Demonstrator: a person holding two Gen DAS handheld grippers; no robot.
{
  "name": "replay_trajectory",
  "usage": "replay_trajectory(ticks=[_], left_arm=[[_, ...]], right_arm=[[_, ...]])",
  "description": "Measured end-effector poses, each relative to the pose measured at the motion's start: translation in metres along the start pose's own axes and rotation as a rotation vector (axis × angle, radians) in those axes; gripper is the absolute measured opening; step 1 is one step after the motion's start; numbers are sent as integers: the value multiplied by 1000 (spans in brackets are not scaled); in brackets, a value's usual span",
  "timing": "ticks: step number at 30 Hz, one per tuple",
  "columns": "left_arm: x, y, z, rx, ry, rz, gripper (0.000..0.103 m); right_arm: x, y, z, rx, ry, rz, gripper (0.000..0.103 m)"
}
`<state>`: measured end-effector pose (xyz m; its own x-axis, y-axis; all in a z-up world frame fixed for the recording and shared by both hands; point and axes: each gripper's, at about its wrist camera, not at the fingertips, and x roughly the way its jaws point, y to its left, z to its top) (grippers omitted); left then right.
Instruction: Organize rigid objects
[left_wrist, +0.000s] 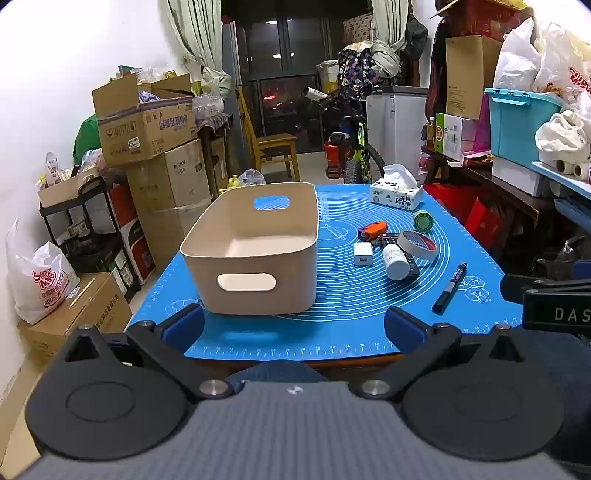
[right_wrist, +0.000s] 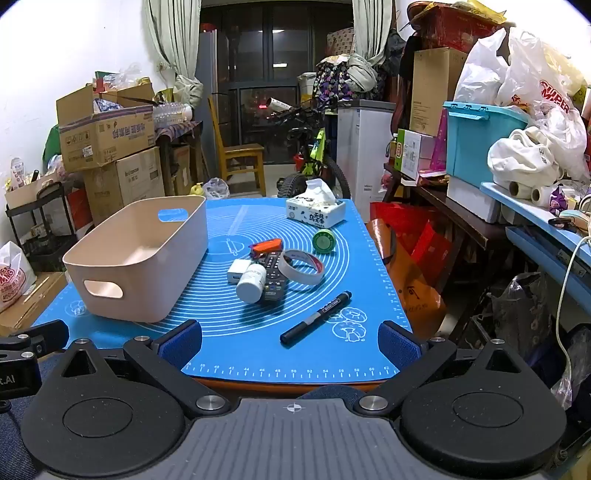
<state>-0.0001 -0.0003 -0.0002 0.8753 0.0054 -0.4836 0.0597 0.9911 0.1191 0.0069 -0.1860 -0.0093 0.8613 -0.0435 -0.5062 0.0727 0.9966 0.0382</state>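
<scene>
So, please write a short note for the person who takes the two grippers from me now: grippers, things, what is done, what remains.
Left gripper: open, empty, at the near edge of the blue mat, facing the beige bin.
Right gripper: open, empty, near the black marker.
Bin: on the mat's left side, nothing seen inside.
Loose on the mat: marker, white bottle lying on the remote, charger, tape roll, orange item, green disc.
Done: nothing yet.
Left: probably move every loose item into the bin.
</scene>
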Motion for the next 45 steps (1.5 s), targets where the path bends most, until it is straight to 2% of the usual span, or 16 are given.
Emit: replay_trajectory(ticks=[45], left_arm=[[0,1,0,-9,8,-5,102]], right_arm=[[0,0,1,0,1,0,101]])
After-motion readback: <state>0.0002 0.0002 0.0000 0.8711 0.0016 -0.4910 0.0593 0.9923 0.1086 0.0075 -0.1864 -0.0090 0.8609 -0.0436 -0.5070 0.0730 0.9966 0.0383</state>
